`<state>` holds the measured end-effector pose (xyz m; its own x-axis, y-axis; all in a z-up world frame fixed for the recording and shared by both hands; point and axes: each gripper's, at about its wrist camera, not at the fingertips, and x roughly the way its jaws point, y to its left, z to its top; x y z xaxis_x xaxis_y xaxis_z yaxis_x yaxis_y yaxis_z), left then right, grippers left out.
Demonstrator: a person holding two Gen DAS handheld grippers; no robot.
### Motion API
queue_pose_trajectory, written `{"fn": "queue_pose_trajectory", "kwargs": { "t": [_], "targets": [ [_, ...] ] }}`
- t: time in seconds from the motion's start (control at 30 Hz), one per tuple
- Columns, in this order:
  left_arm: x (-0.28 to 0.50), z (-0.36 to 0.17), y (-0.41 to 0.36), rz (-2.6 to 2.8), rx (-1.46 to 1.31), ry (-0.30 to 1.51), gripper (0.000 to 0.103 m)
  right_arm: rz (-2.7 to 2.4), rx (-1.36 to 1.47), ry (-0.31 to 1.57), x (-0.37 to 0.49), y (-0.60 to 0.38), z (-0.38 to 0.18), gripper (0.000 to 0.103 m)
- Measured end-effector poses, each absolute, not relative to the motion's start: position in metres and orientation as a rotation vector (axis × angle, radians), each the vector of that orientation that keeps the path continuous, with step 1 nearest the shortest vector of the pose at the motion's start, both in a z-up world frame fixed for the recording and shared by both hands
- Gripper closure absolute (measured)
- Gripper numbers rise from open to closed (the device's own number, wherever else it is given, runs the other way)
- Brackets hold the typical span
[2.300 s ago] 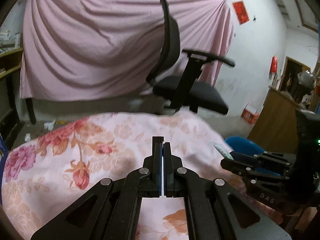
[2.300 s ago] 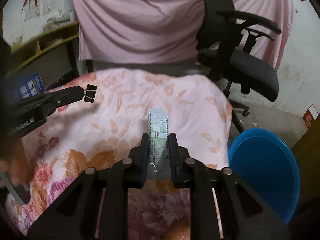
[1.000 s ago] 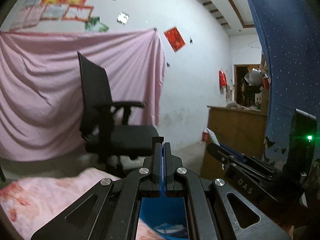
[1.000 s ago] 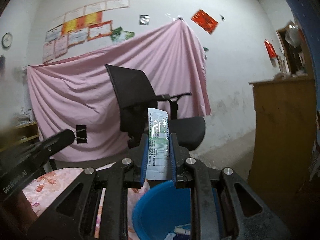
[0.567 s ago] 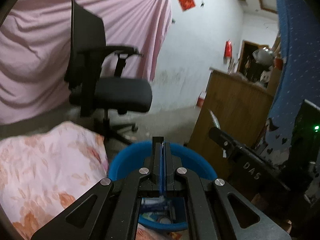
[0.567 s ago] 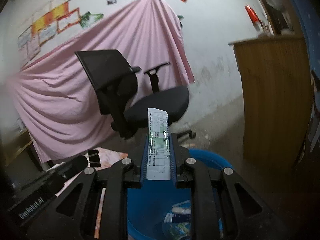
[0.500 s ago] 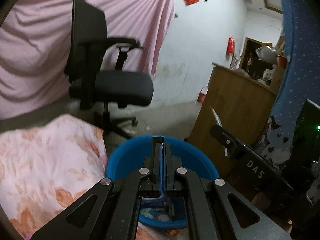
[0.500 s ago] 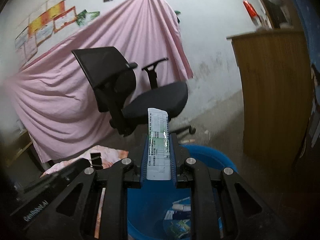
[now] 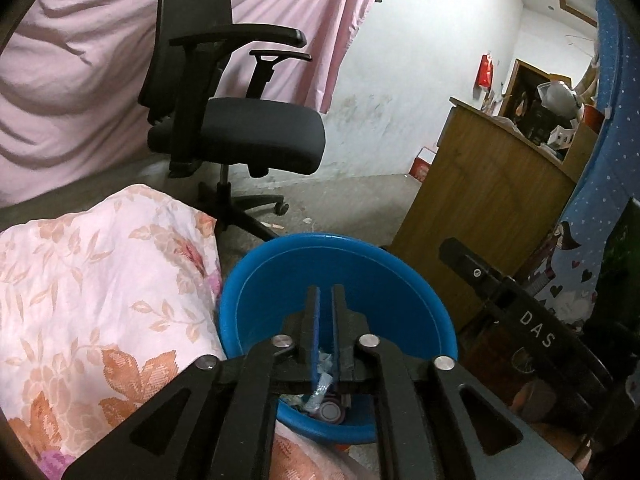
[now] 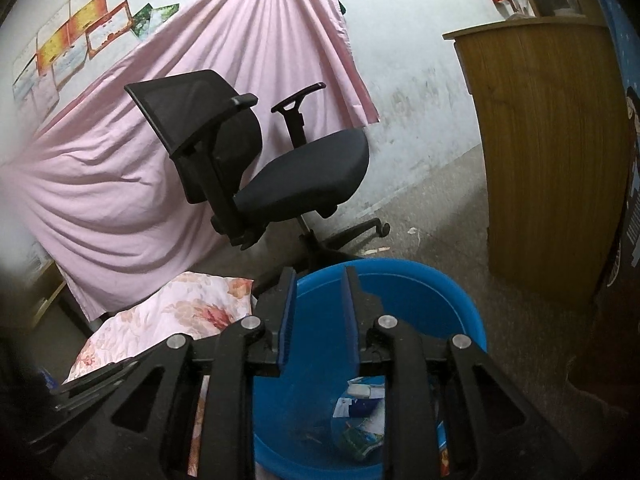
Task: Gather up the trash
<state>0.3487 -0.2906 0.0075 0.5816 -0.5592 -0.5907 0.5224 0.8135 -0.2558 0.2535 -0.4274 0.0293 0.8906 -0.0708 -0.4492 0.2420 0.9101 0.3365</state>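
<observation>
A blue plastic bin stands on the floor beside the floral-covered table; it also shows in the right wrist view. Several wrappers and scraps lie at its bottom. My right gripper is open and empty, right above the bin. My left gripper is slightly open with a narrow gap and nothing between its fingers, also over the bin. The right gripper's body shows at the right of the left wrist view.
A black office chair stands behind the bin before a pink hanging sheet. A wooden cabinet is on the right. A blue patterned curtain hangs at far right. The floor is bare concrete.
My right gripper has opened and the sachet it held is gone from its fingers. My left gripper has opened slightly and its black binder clip is no longer held. Both grippers tilted down over the bin.
</observation>
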Motion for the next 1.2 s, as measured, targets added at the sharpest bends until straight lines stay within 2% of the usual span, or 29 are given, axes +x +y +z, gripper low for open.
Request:
{"fn": "queue_pose_trajectory", "kwargs": {
  "t": [0.1,0.23,0.3,0.4,0.47,0.53,0.6,0.67,0.77,1.2],
  "targets": [
    [0.348,0.008,-0.287,-0.626,-0.068,0.706,0.080,-0.170,0.400,0.444,0.254,-0.428,0.031,0.047],
    [0.346,0.015,-0.278,-0.609,-0.081,0.688,0.073,-0.171,0.395,0.440,0.254,-0.427,0.032,0.042],
    [0.346,0.018,-0.273,-0.595,-0.083,0.681,0.064,-0.172,0.394,0.441,0.254,-0.427,0.032,0.037],
    [0.345,0.021,-0.263,-0.570,-0.093,0.671,0.051,-0.178,0.390,0.441,0.253,-0.425,0.033,0.029],
    [0.344,0.025,-0.254,-0.542,-0.098,0.659,0.046,-0.182,0.386,0.437,0.253,-0.424,0.034,0.020],
    [0.343,0.028,-0.246,-0.511,-0.097,0.646,0.040,-0.186,0.383,0.435,0.253,-0.423,0.034,0.017],
    [0.342,0.032,-0.239,-0.475,-0.100,0.629,0.024,-0.186,0.382,0.432,0.253,-0.421,0.034,0.011],
    [0.339,0.036,-0.229,-0.446,-0.120,0.594,0.018,-0.187,0.379,0.427,0.252,-0.420,0.035,0.004],
    [0.336,0.041,-0.220,-0.405,-0.121,0.561,0.008,-0.186,0.367,0.415,0.251,-0.416,0.036,0.000],
    [0.320,0.045,-0.202,-0.335,-0.081,0.482,0.006,-0.170,0.318,0.377,0.249,-0.406,0.042,0.000]
  ]
}}
